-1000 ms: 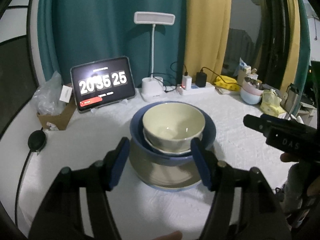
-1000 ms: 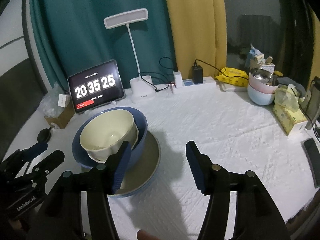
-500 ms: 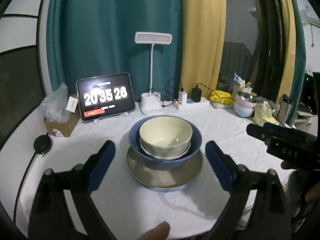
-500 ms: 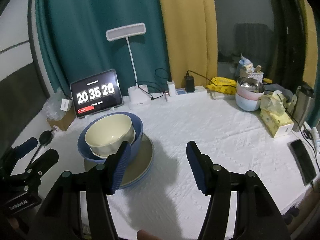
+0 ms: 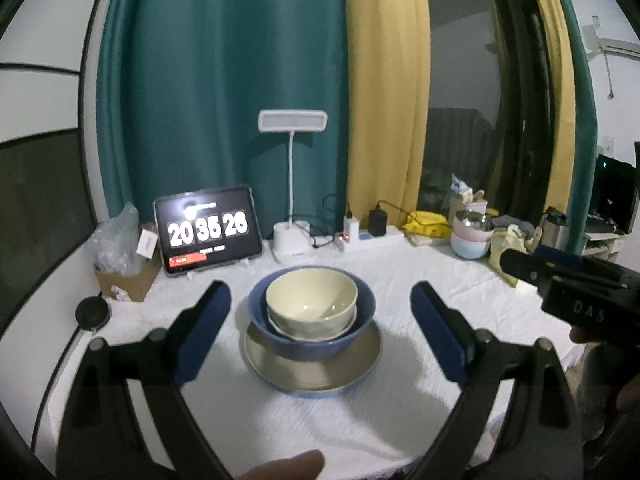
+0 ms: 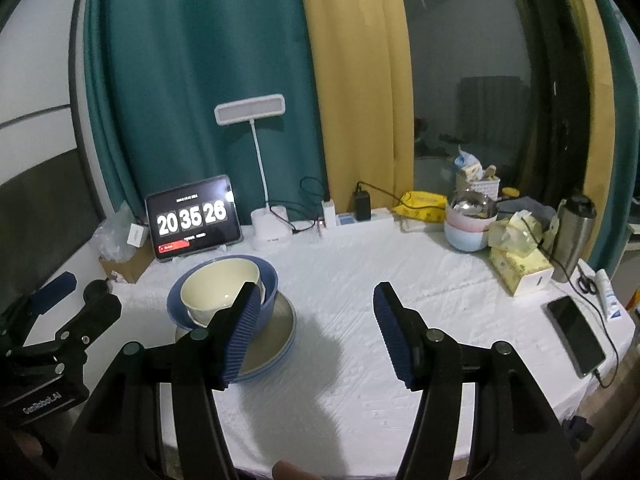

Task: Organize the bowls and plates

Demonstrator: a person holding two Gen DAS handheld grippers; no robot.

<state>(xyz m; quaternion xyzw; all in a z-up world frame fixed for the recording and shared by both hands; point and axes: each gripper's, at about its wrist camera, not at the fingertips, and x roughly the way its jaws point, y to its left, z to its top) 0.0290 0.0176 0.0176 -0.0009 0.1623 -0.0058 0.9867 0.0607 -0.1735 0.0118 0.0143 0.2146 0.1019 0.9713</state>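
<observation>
A cream bowl (image 5: pixel 311 300) sits nested in a blue bowl (image 5: pixel 312 346), which stands on a grey plate with a blue rim (image 5: pixel 312 378) on the white tablecloth. My left gripper (image 5: pixel 319 292) is open wide and held back from the stack, its pads well clear on either side. In the right wrist view the same cream bowl (image 6: pixel 216 290), blue bowl (image 6: pixel 269 304) and plate (image 6: pixel 278 340) lie to the left. My right gripper (image 6: pixel 316 292) is open over bare cloth, its left pad in front of the blue bowl's rim with nothing between the pads.
A tablet clock (image 5: pixel 208 234), a desk lamp (image 5: pixel 292 242) and a power strip (image 6: pixel 352 218) line the back. On the right are stacked pastel bowls (image 6: pixel 468 232), a tissue box (image 6: pixel 520 274), a steel flask (image 6: pixel 572 236) and a phone (image 6: pixel 576 336). A cardboard box (image 5: pixel 124 278) sits back left.
The left gripper's jaws have spread from close beside the blue bowl to wide apart. Both grippers have drawn back and up, so the stack looks smaller and farther off.
</observation>
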